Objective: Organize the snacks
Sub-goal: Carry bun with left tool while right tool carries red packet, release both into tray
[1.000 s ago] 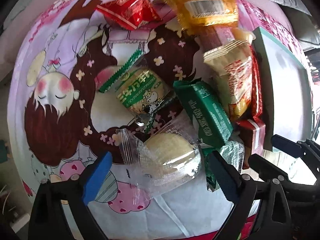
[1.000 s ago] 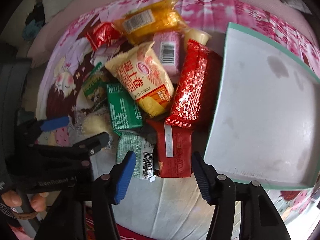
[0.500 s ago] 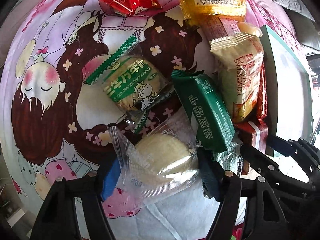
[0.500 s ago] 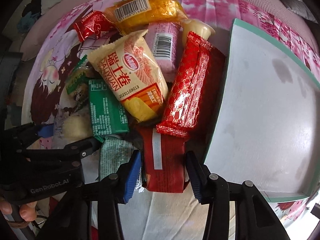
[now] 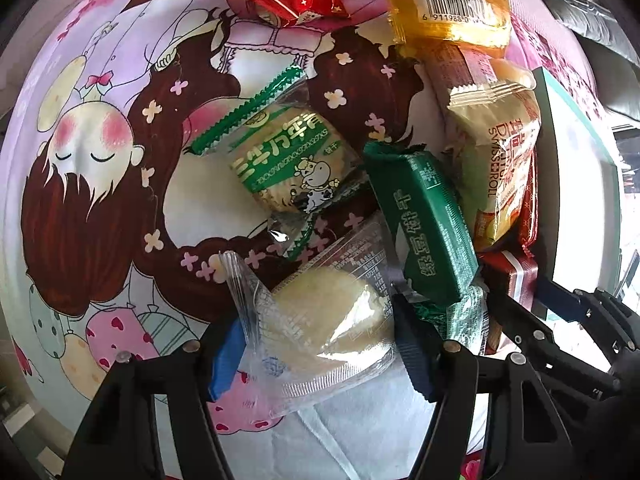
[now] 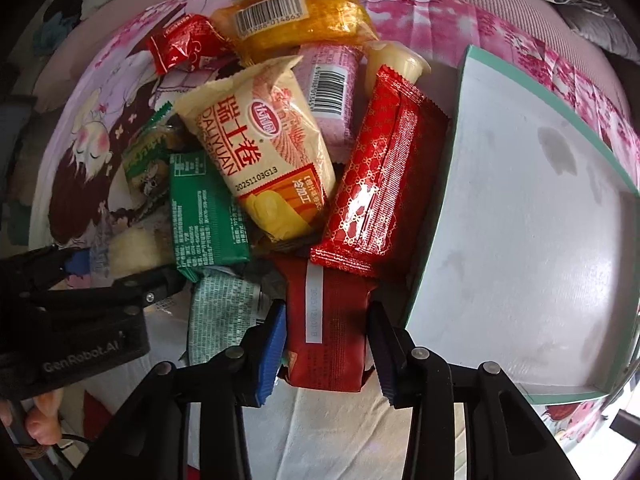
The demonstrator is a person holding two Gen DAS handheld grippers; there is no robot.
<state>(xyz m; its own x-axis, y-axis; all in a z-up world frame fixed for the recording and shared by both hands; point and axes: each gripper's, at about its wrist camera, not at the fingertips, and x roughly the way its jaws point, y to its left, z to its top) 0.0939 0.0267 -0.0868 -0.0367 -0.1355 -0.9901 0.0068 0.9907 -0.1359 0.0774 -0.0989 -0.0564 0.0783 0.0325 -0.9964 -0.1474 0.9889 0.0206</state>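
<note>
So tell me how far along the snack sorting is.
Nothing is put away yet: the teal tray has no snacks in it. In hand: the left tongs straddle the clear-wrapped cake, and the right tongs straddle the dark red packet. The rest of the pile, like the green packet, is left.

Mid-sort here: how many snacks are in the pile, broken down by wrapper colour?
Red packets: 3
Green packets: 3
Orange packet: 1
Pink packet: 1
Cream Swiss roll packet: 1
Clear-wrapped cake: 1
Pale jelly cup: 1
Total: 11
</note>
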